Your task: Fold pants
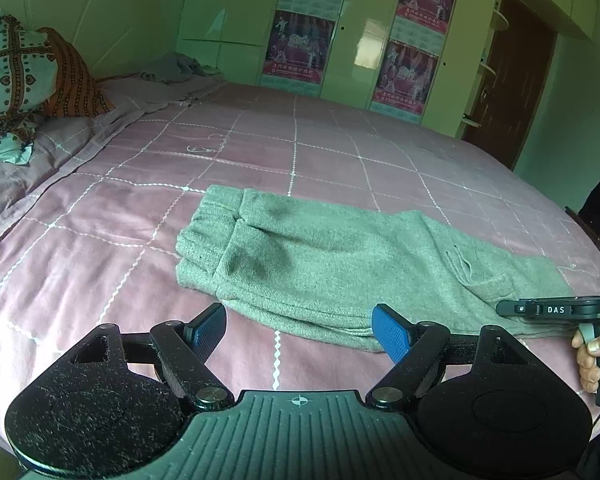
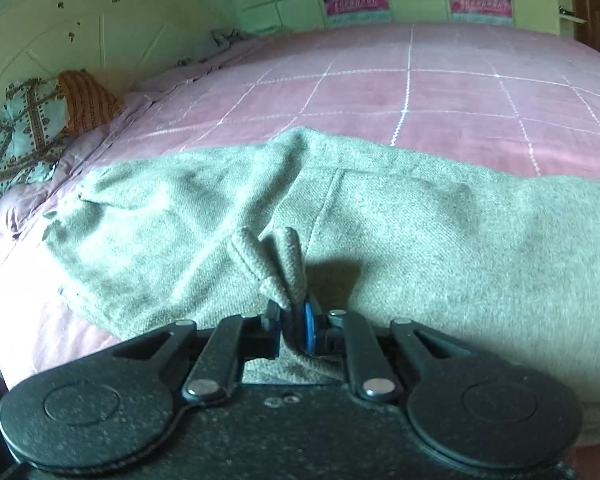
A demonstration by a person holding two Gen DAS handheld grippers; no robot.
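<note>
Grey-green pants (image 1: pixel 340 264) lie on the pink checked bed (image 1: pixel 260 140), folded lengthwise, waistband at the left. My left gripper (image 1: pixel 300 332) is open and empty, just above the bed at the pants' near edge. My right gripper (image 2: pixel 296 328) is shut on a bunched edge of the pants (image 2: pixel 340 208), which rises in a small pinch above the pads. The right gripper's body (image 1: pixel 556 310) shows at the right edge of the left wrist view, over the pants' right end.
Patterned pillows (image 1: pixel 16 80) and a crumpled sheet lie at the bed's left head end. A pale wardrobe with posters (image 1: pixel 412 40) and a dark door (image 1: pixel 516 80) stand behind the bed.
</note>
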